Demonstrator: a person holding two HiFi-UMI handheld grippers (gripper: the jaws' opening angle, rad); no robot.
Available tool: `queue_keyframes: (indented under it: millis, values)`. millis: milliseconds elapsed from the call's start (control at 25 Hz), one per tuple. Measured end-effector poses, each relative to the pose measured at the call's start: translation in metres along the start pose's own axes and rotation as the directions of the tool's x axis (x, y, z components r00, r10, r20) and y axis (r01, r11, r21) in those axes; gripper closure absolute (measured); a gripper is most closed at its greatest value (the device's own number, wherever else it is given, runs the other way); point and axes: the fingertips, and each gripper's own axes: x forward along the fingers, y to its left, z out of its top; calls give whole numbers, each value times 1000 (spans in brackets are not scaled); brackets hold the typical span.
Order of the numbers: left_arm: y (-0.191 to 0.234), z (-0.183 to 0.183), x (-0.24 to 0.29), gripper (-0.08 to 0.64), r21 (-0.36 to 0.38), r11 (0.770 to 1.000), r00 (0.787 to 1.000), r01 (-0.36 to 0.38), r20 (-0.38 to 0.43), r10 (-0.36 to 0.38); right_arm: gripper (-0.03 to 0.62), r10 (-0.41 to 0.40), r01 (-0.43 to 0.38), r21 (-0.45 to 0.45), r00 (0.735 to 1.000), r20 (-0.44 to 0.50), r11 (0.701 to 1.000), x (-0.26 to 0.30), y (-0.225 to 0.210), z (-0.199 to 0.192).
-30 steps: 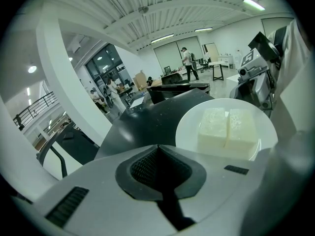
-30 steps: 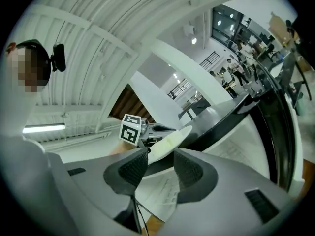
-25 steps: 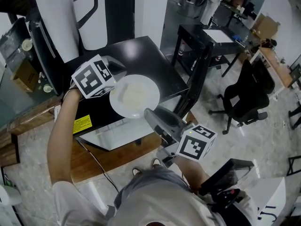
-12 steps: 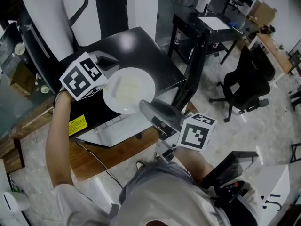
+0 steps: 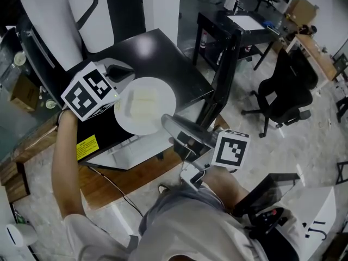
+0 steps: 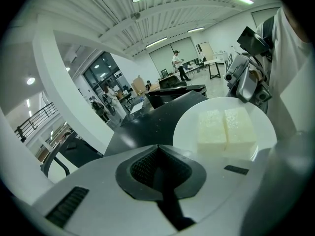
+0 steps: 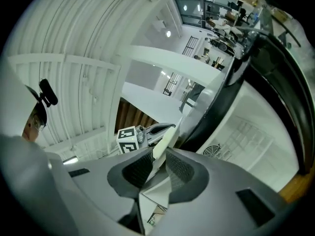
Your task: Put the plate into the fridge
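A white plate [image 5: 166, 98] carrying two pale foam-like blocks [image 5: 140, 103] hangs level above a black-topped appliance [image 5: 163, 53]. My left gripper [image 5: 118, 102] is shut on the plate's left rim. In the left gripper view the plate [image 6: 189, 127] and blocks [image 6: 227, 132] lie just right of its closed jaws [image 6: 160, 168]. My right gripper [image 5: 167, 124] has just been closing on the near rim. In the right gripper view the rim [image 7: 165, 141] stands edge-on between the right gripper's [image 7: 157, 163] pads, which press on it.
The appliance sits on a low wooden platform [image 5: 136, 178] with a cable [image 5: 109, 186] trailing over it. A black desk [image 5: 239, 29] and an office chair [image 5: 285, 99] stand to the right. A cardboard box [image 5: 24, 91] lies at the left.
The right gripper has rolled and its jaws have come onto the plate's near rim and closed. The left gripper still holds the plate in about the same place.
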Motion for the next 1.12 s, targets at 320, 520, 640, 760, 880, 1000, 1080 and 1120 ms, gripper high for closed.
queue_keyframes:
  millis: [320,520,640,760,880,1000,1080,1120]
  values:
    - [-6,8,5,540,-28,999,998,33,58,-32,523,75,-61,298,997,-35,952,10,-5,-17]
    - [-10,14,1,540,-27,999,995,37,90,-35,539,78,-64,362,997,-24,930,12,-4,-21]
    - [-6,19,-7,540,-23,1000,994,4,112,-1,549,81,-70,368,997,-16,927,12,-4,-21]
    - [-2,25,-17,540,-32,998,991,-55,124,59,556,85,-74,364,996,-15,928,10,-2,-22]
    - [-1,28,-29,540,-28,992,986,-123,113,126,560,80,-72,339,997,-10,938,10,-1,-21]
    - [-7,32,-37,540,-25,985,979,-172,111,174,563,79,-73,325,997,-5,943,11,-2,-22]
    - [-14,33,-40,540,-19,980,974,-198,107,199,563,84,-79,318,996,-3,945,11,-1,-23]
    - [-16,34,-41,540,-15,977,972,-212,104,212,563,87,-82,313,996,-2,946,11,-1,-23]
